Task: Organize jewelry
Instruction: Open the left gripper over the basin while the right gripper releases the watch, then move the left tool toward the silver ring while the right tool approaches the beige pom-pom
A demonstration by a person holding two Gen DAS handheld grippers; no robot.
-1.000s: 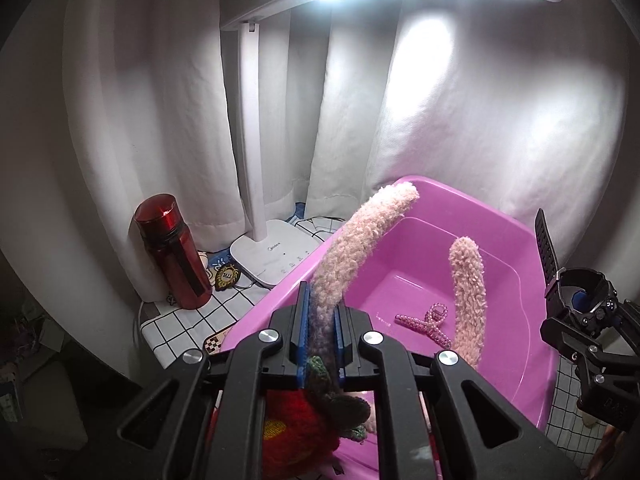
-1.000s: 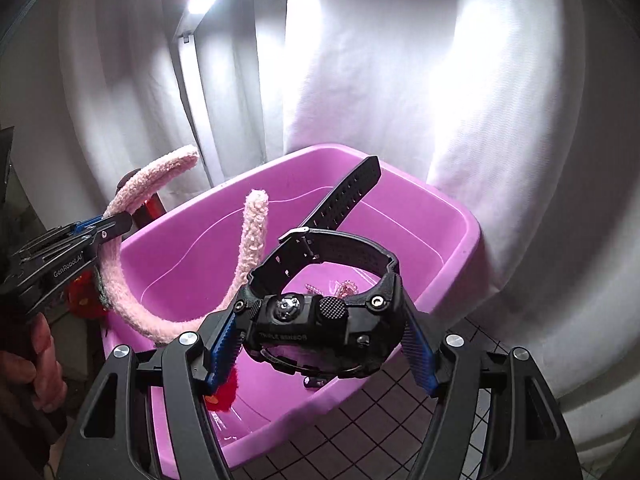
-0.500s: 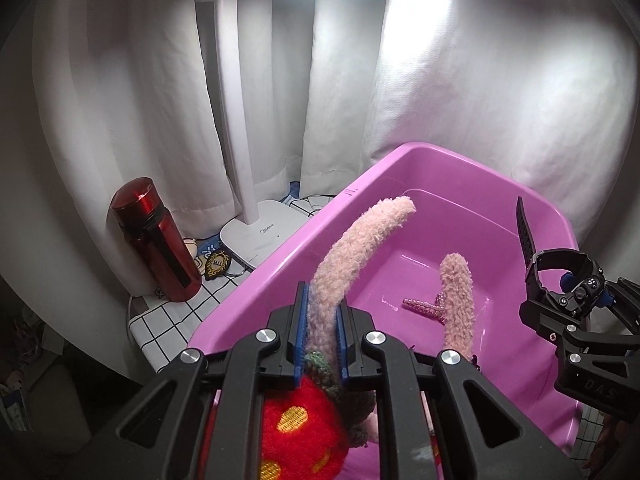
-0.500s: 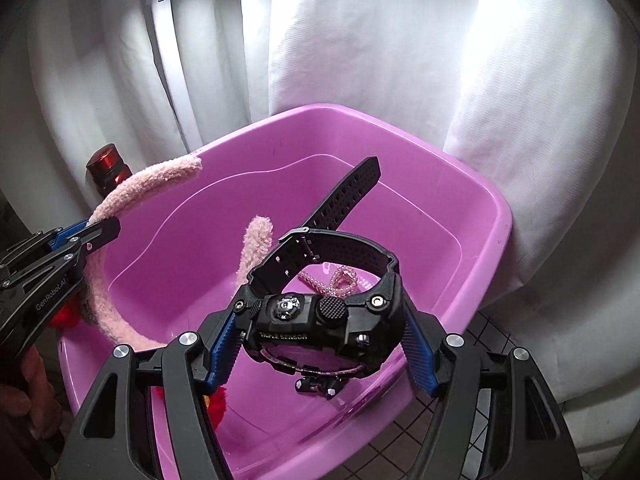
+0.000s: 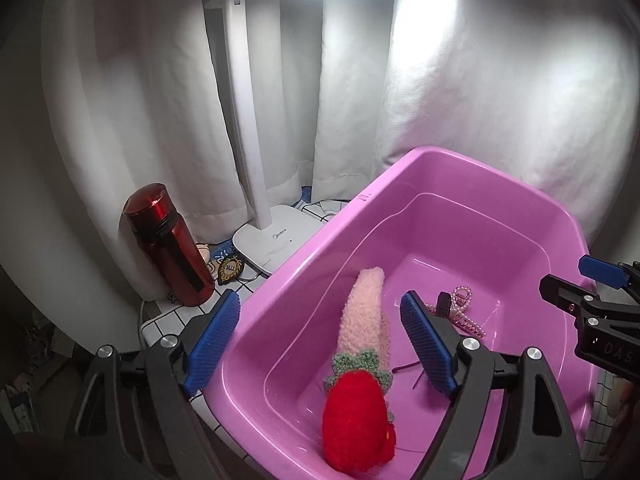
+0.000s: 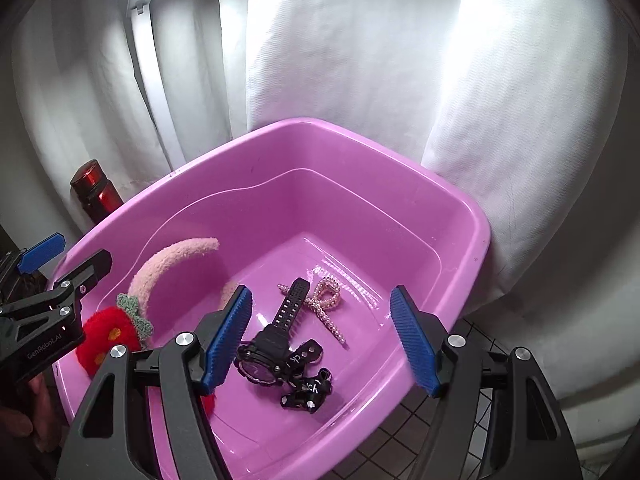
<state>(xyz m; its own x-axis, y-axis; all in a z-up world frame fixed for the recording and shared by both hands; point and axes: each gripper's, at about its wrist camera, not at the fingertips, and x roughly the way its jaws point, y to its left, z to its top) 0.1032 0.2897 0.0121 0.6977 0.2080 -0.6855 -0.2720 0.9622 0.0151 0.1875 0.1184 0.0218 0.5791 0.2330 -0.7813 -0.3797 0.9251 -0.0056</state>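
The left gripper (image 5: 322,342) is being opened, nothing pinched; the headband (image 5: 362,316) lies in the tub (image 5: 500,184). The right gripper (image 6: 320,340) is held wide and empty above the watch (image 6: 264,354)

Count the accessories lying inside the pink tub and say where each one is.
3. The fuzzy headband with its red strawberry lies at the tub's left side, the black watch at the front middle, and the pearl hair clip just behind it. Smaller pieces may be hidden.

My pads (image 6: 228,336) are ribbed blue on black arms, above a glossy pink-purple tub (image 6: 476,236). Inside the tub lie a pale pink fuzzy headband (image 6: 168,260) with a red strawberry (image 6: 104,332) dotted yellow and capped green, a black watch (image 6: 272,348) and a pearl-white hair clip (image 6: 326,300). Left of the tub stand a shiny red bottle (image 5: 168,248) with a black stripe and a white lamp (image 5: 256,184) on a white cloth (image 5: 168,312) gridded in black.
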